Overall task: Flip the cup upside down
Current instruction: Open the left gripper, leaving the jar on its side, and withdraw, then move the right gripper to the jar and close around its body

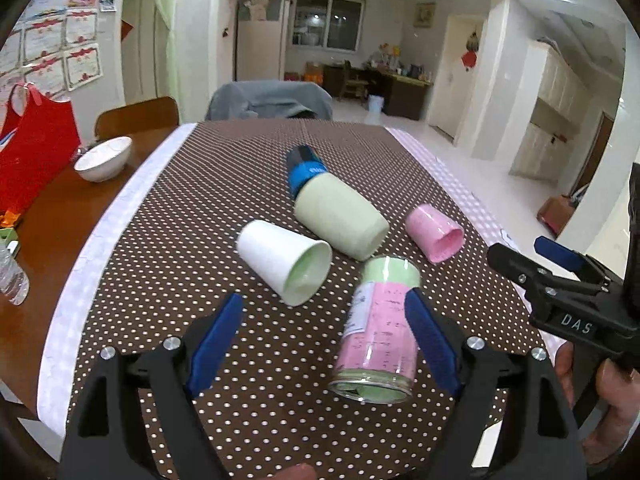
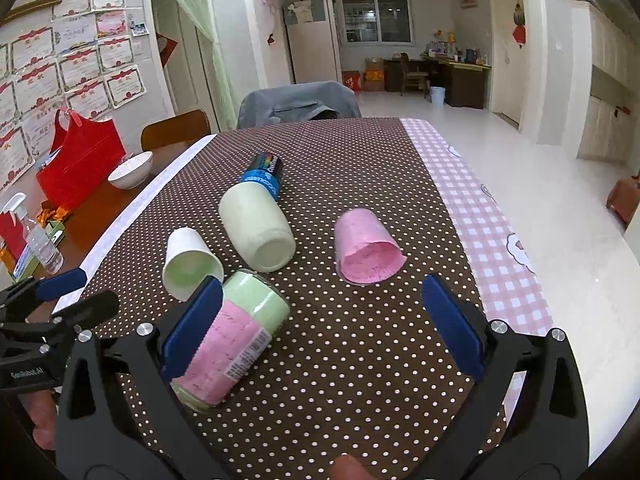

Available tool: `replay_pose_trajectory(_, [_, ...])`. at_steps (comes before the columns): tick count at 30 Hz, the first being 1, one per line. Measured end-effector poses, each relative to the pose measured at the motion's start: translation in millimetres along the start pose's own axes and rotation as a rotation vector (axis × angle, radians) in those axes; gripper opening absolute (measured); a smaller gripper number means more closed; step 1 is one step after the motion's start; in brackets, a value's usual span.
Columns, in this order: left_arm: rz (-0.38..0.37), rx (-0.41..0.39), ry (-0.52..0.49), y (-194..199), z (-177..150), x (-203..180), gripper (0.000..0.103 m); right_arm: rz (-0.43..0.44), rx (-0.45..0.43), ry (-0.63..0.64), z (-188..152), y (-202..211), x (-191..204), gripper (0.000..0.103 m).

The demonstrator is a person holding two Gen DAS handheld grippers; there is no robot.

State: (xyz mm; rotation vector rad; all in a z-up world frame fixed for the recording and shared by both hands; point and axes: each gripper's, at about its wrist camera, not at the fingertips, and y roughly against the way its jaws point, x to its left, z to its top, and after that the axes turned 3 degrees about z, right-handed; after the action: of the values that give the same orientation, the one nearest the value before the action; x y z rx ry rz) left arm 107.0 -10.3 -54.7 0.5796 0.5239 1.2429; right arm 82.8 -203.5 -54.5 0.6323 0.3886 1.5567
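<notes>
Several cups lie on their sides on the dotted brown tablecloth (image 1: 208, 208). A white paper cup (image 1: 286, 266) (image 2: 191, 263) lies with its mouth toward me. A pale green cup (image 1: 340, 220) (image 2: 256, 232) lies behind it. A pink cup (image 1: 434, 237) (image 2: 366, 248) lies to the right. A glass jar with a pink and green label (image 1: 378, 328) (image 2: 232, 340) lies nearest. My left gripper (image 1: 324, 344) is open above the cloth, its right pad beside the jar. My right gripper (image 2: 320, 320) is open, its left pad in front of the jar.
A blue and black can (image 1: 306, 168) (image 2: 262, 174) lies behind the green cup. A white bowl (image 1: 103, 159), a red bag (image 1: 34, 152) and a water bottle (image 2: 40, 240) stand on the wooden table at left. A grey-draped chair (image 1: 270, 100) stands at the far end.
</notes>
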Motion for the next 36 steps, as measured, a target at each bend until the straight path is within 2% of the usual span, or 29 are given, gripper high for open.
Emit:
replay_pose_trajectory(11, [0.09,-0.088,0.039,25.2,-8.3,20.6,0.082,0.019,0.015,0.056,7.6,1.2,23.2,0.098])
replay_pose_trajectory(18, [0.112,-0.144,0.076,37.5,-16.2,33.5,0.082,0.054,0.059,0.068,9.9,-6.2,35.5,0.098])
replay_pose_trajectory(25, [0.144,-0.166,0.104,40.7,-26.5,47.6,0.082,0.137,0.198,0.011,5.2,-32.8,40.7,0.098])
replay_pose_trajectory(36, [0.185,-0.189,0.142,42.1,-42.2,67.4,0.082,0.114,0.335,-0.061,2.3,-66.5,46.0,0.098])
